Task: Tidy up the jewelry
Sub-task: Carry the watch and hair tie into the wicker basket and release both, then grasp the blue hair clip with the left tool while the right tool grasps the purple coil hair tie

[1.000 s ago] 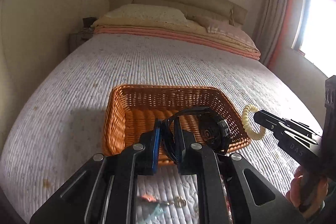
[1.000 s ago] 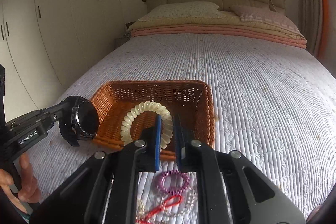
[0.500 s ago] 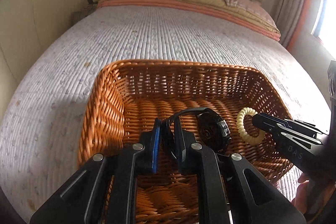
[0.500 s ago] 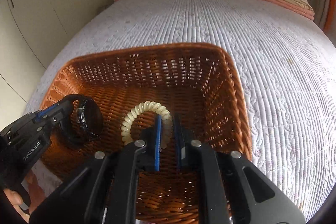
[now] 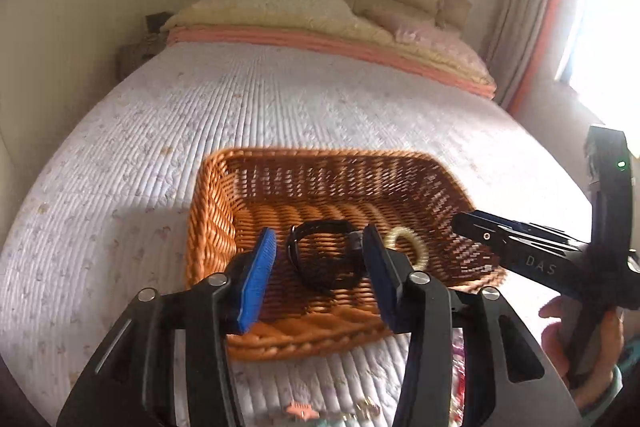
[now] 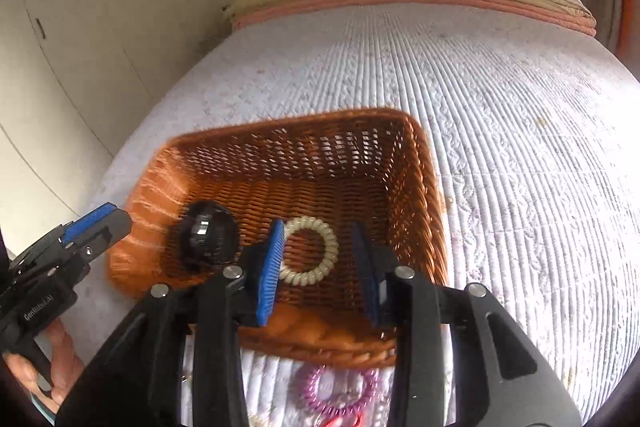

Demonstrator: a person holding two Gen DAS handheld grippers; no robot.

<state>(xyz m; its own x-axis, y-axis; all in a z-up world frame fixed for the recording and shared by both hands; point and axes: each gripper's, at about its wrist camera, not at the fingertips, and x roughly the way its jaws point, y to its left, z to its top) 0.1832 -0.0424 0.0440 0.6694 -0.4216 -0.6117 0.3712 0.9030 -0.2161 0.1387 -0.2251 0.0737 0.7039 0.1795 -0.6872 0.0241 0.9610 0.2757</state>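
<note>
**Watch and coil tie in the basket**

A black watch [image 5: 324, 255] lay on the floor of the orange wicker basket [image 5: 208, 223], its strap looped. Just beside it, to its right, a cream spiral hair tie [image 6: 308, 251] lay flat. A purple spiral tie [image 6: 340, 391] lay on the quilt outside the basket's near rim.

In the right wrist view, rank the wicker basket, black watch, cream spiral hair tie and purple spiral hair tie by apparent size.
1. Orange wicker basket
2-4. Unsure: black watch, cream spiral hair tie and purple spiral hair tie look alike in size; the purple one is nearer and partly hidden.
</note>
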